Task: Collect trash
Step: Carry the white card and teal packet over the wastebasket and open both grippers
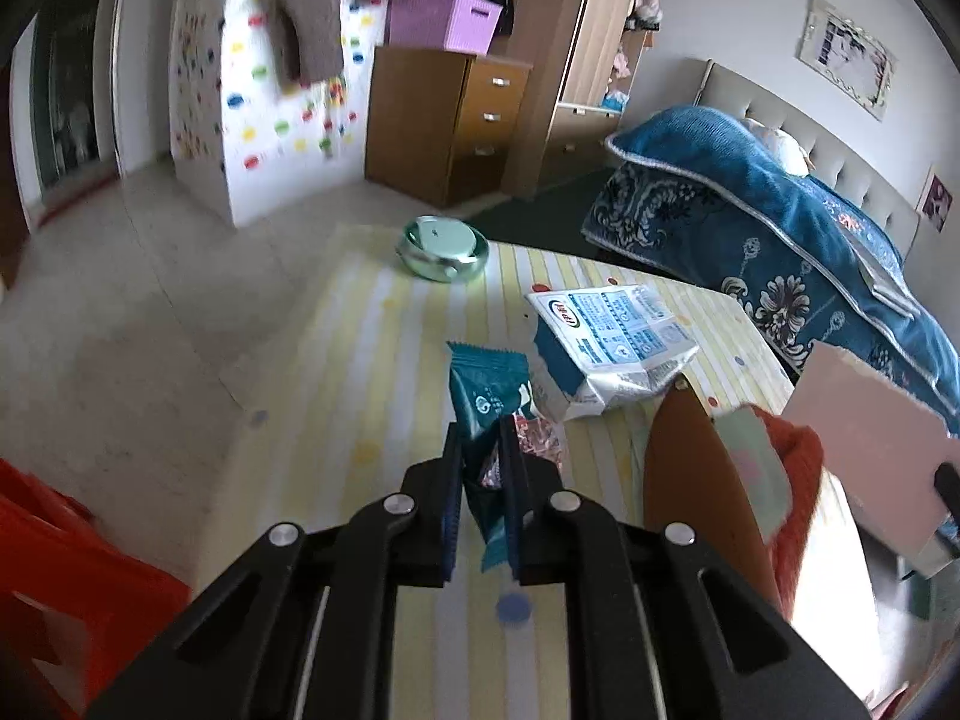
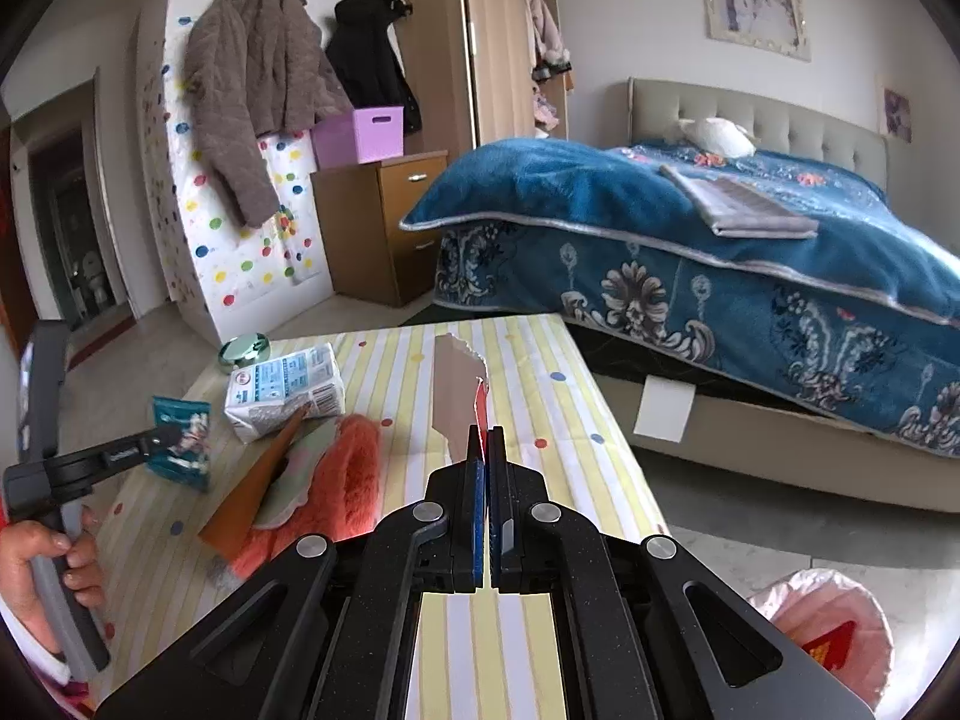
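Note:
My left gripper (image 1: 482, 438) is shut on a teal snack wrapper (image 1: 489, 387), held just above the striped tablecloth (image 1: 372, 360); the wrapper also shows in the right wrist view (image 2: 180, 441). A crushed white and blue milk carton (image 1: 612, 342) lies just right of it, also in the right wrist view (image 2: 285, 390). My right gripper (image 2: 485, 435) is shut on a torn piece of brown card (image 2: 459, 402), held upright over the table. A trash bin with a pink bag (image 2: 828, 630) stands on the floor at lower right.
An orange fluffy slipper (image 2: 336, 480) with a brown card piece (image 2: 258, 480) lies mid-table. A round green tin (image 1: 443, 247) sits at the far table edge. A bed with a blue blanket (image 2: 720, 240) is right; a red stool (image 1: 66, 588) is at left.

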The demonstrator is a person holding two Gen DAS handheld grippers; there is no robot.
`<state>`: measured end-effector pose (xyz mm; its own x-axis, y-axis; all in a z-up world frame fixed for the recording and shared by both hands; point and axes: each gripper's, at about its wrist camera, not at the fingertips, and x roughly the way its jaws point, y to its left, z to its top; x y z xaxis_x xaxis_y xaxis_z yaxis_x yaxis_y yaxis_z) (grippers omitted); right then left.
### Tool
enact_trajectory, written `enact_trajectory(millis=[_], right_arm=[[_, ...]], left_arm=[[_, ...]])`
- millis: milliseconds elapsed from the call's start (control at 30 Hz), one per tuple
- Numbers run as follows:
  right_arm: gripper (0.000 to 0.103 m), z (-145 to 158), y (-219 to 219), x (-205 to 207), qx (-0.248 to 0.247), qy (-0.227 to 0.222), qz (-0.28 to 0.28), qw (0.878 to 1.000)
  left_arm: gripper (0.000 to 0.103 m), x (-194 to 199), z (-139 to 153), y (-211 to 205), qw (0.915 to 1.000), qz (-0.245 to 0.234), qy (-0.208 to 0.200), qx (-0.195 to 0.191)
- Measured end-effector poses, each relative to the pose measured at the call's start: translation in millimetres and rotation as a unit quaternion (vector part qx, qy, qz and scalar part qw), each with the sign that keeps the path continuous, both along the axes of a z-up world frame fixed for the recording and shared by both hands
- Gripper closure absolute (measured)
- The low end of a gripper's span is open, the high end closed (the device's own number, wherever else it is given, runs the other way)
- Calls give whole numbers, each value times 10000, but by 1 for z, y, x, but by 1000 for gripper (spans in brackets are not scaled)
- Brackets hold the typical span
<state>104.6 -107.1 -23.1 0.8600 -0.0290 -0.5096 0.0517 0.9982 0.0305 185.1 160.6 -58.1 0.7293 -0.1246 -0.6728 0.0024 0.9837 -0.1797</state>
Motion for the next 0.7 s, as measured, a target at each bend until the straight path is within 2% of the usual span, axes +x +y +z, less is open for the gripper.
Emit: enact_trajectory(millis=[100, 300, 500, 700], right_arm=[[103, 5, -4, -17, 22, -37, -11, 10000], [103, 10, -16, -54, 74, -55, -60, 9999], [102, 13, -37, -92, 130, -46, -216, 9997], [102, 8, -70, -131, 175, 12, -488, 9987]], left_arm=[[93, -24, 13, 1, 9998, -35, -162, 77], [93, -75, 36, -35, 9970, -485, -538, 260], [93, -105, 50, -91, 9903, -1123, -765, 279], [93, -121, 42, -165, 9791, -1874, -718, 344]])
